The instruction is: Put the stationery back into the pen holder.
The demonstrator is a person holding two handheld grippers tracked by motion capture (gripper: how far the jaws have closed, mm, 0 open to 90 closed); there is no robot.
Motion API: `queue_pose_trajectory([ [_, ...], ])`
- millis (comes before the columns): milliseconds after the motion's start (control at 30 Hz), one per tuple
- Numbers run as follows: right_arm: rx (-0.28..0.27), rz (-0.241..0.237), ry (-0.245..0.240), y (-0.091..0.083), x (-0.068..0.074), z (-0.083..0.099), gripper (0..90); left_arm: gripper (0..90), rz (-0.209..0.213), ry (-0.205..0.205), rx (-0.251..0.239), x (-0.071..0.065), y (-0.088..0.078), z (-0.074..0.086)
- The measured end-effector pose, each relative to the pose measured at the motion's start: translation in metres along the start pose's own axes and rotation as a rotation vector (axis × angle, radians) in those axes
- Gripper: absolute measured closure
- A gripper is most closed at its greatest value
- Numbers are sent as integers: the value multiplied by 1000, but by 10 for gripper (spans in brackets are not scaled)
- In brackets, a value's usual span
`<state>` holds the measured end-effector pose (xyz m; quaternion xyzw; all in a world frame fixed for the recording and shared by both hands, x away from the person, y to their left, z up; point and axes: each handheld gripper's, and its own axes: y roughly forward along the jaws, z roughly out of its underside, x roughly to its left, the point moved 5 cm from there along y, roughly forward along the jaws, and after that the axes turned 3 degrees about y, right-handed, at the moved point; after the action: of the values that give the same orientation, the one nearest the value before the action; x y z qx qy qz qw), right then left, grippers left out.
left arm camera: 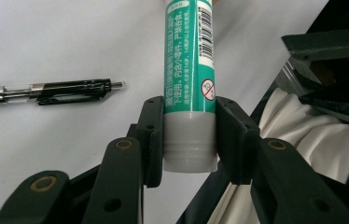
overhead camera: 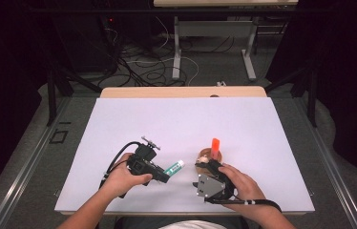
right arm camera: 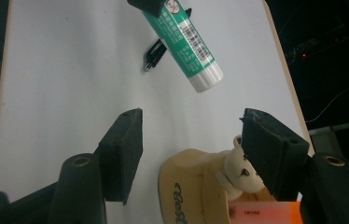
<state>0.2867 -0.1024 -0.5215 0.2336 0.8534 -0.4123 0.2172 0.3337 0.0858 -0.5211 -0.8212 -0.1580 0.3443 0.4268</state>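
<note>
The green glue stick [left arm camera: 189, 70] is clamped by its grey base in the left gripper [left arm camera: 190, 135] and held level above the table [overhead camera: 119, 124], apparently so its white cap is presented to the right gripper [right arm camera: 191, 140], whose jaws stand apart, empty.

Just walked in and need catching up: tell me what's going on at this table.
A person works two handheld grippers over a white table. The left gripper has its jaws clamped on a green glue stick. The right gripper, jaws open, hovers at a beige bear-decorated holder with an orange piece. A black pen lies nearby.
</note>
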Motion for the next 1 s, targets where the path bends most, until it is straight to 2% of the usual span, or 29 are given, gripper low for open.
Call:
queue_pose_trajectory([
  [167, 17, 0, -113, 11, 5, -4, 390, 654, 12, 3, 16, -1, 2, 0],
  [367, -9, 12, -125, 20, 10, -12, 405, 654, 30, -23, 15, -5, 5, -1],
  [533, -14, 28, -195, 25, 14, -19, 446, 654, 44, -24, 33, -8, 6, -1],
  [567, -22, 35, -229, 26, 13, -21, 455, 654, 46, -29, 28, -9, 6, -2],
  [667, -16, 42, -273, 30, 15, -23, 466, 654, 51, -32, 24, -10, 7, -3],
  [700, -33, 53, -308, 32, 14, -24, 468, 654, 53, -34, 23, -11, 7, -3],
  [767, -9, 46, -303, 33, 17, -24, 477, 654, 59, -32, 26, -13, 6, -4],
  [833, -23, 57, -327, 36, 18, -25, 486, 654, 60, -24, 32, -14, 7, -4],
  [867, -5, 48, -338, 36, 19, -26, 487, 654, 63, -29, 28, -15, 7, -4],
  [933, -22, 61, -365, 39, 19, -28, 489, 654, 66, -22, 36, -16, 8, -4],
  [1000, -12, 52, -380, 41, 21, -30, 497, 654, 68, -22, 33, -17, 8, -4],
])
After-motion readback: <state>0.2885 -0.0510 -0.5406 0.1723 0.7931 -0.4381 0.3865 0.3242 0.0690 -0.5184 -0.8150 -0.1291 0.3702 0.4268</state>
